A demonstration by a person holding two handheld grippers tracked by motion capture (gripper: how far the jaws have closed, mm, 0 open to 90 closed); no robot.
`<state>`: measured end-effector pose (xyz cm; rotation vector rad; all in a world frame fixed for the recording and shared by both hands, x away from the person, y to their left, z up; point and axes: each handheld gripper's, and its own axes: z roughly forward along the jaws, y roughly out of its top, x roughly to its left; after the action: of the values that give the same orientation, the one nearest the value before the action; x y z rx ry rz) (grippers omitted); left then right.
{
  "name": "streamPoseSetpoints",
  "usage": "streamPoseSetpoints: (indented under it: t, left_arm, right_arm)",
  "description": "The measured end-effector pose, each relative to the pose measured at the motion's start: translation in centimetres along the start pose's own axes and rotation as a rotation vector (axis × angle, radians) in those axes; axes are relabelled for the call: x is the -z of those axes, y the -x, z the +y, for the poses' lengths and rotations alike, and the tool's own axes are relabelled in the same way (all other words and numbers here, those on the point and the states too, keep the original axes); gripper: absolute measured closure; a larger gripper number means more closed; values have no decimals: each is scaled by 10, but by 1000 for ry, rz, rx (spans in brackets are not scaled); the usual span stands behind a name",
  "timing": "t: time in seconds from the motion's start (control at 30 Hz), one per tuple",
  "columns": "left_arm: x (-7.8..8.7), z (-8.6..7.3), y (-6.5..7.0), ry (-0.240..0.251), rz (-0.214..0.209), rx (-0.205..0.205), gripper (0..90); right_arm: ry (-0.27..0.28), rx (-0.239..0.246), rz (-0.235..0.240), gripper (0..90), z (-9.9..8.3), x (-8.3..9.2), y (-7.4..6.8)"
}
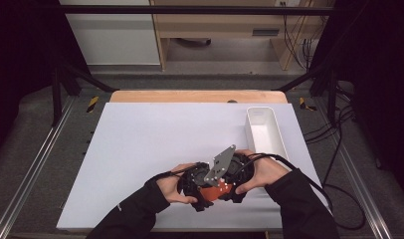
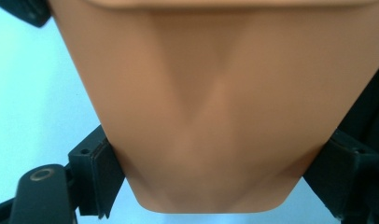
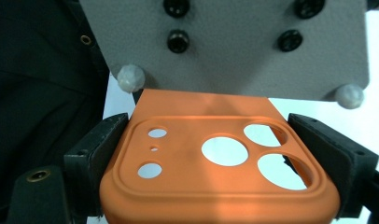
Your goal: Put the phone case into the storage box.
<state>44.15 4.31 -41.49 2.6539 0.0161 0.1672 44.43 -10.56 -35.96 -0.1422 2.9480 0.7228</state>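
- Orange phone case [image 3: 215, 172] sits closest to the lens in the right gripper view, camera-cutout end forward, held off the desk [image 1: 140, 144] between both grippers near the desk's front edge.
- Right gripper [image 3: 220, 158]: fingers [image 3: 96, 154] closed on the case, pads pressing its two side edges at the cutout end. Grip looks firm.
- Left gripper [image 2: 215, 172]: fingers [image 2: 101, 168] straddle the plain tapering end of the case. Pads appear to meet its edges; case spans the full gap. Judged as gripping, though the hold sits near the corner, where the edge curves away.
- High view: both hands [image 1: 172, 186] meet over the case [image 1: 214, 191], grippers facing each other, grey plate [image 1: 220, 163] tilted above them.
- Risk 1: soft case may bow or twist if the two grippers pull or turn against each other.
- Risk 2: left pads sit on a rounded corner; a small tug could let that end slip out and leave the case hanging from the right fingers alone.
- Risk 3: grippers are crowded together; the plate could strike the other hand.
- White tray [image 1: 263, 130] stands at the right side of the desk, apart from the case.
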Motion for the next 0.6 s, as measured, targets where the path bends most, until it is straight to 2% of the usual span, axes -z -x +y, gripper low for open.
streamPoseSetpoints:
  t: [0.1,0.2,0.23,0.37,0.6]
  left_arm:
    - [0,0,0,-6,1,-9,155]
    - [-2,0,1,-1,-9,6,155]
    - [-1,0,0,-15,-7,-14,155]
    - [-2,0,1,-9,-3,-24,147]
    - [-4,2,1,-16,-3,-18,145]
  right_arm:
    - [-3,-8,2,160,0,0,-1]
    - [-5,-1,3,160,1,-1,-1]
    - [-7,-2,6,161,1,-1,-1]
    - [-5,1,7,161,2,-1,-2]
    - [-13,15,5,161,1,0,-2]
